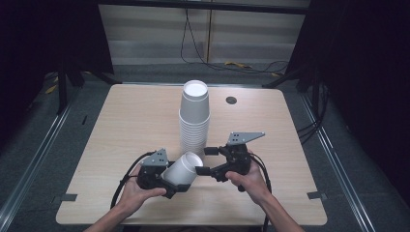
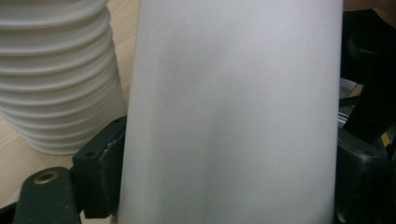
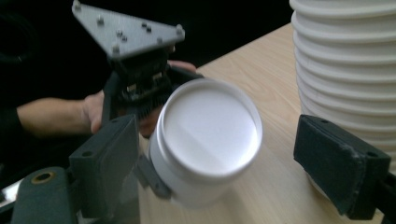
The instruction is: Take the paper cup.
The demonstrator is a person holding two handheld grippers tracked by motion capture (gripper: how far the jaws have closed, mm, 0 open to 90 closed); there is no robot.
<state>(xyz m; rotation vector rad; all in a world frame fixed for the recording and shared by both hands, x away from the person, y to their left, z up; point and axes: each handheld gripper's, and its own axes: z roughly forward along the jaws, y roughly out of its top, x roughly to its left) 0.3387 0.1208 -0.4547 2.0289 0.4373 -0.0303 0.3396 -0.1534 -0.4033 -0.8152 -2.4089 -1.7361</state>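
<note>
high view: the left gripper has its fingers clamped on the sides of a single white paper cup, held tipped over above the desk. the cup's long axis runs up and to the right from those fingers, its open mouth aimed at the right gripper. the right gripper's fingers are spread wide and hold nothing; one finger sits just beside the cup's rim, the other toward the stack of paper cups, which stands upright just beyond both sets of fingers. the right hand is the nearer one to the cup's mouth, so any handover likely turns on that rim lying between the spread fingers.

left gripper view: the cup's wall rises straight out from between the two black fingers, pressed on both sides. the ribbed rims of the stack stand to the left of the fingers, close but apart from the held cup. the cup's mouth is out of sight here.

right gripper view: this shows what the others hide, the round open mouth of the cup facing the camera, lying between the wide fingers, nearer the left finger than the right one. whether that finger touches the cup i cannot tell. behind the cup sits the left gripper with its grey plate, and the left hand. the stack rises just behind the right finger.
</note>
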